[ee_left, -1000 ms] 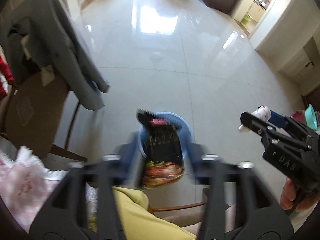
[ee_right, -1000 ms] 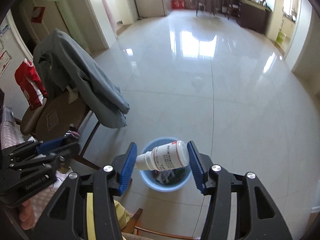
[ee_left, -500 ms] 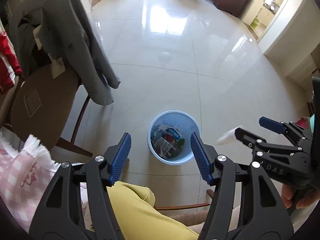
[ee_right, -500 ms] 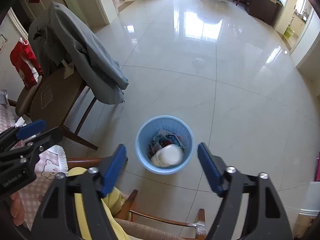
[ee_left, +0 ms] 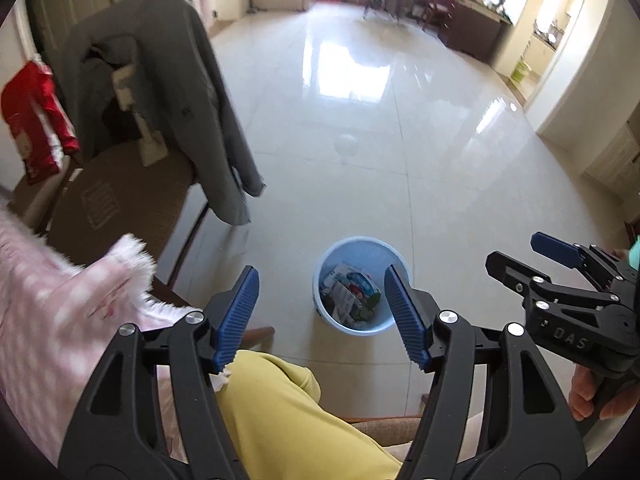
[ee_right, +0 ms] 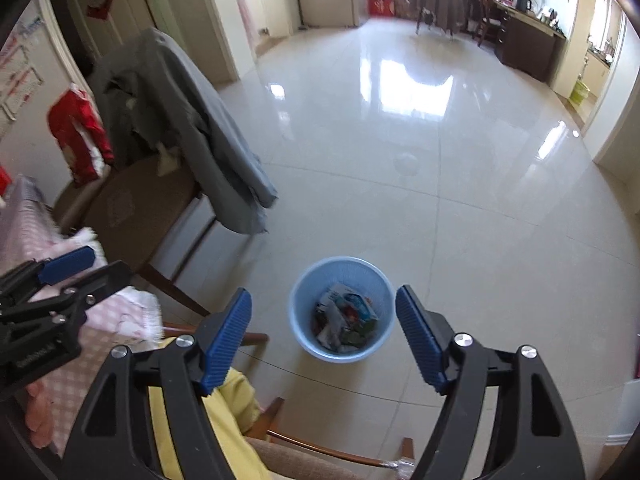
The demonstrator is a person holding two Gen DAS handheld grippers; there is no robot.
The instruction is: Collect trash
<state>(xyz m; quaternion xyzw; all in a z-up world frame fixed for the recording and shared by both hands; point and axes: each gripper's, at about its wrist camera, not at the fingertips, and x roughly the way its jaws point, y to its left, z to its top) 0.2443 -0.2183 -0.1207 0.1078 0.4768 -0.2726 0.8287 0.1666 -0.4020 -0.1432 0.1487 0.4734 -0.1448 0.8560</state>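
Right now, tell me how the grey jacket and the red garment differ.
The grey jacket is larger and draped over the back of the chair, its hem hanging past the seat. The red garment is smaller, has white trim, and hangs behind that chair, nearer the wall. Both are clothing, clear of the blue bin.

Trash [ee_right: 345, 316] in bin [ee_right: 301, 300] on floor [ee_right: 460, 240], chair [ee_right: 132, 216] left of bin
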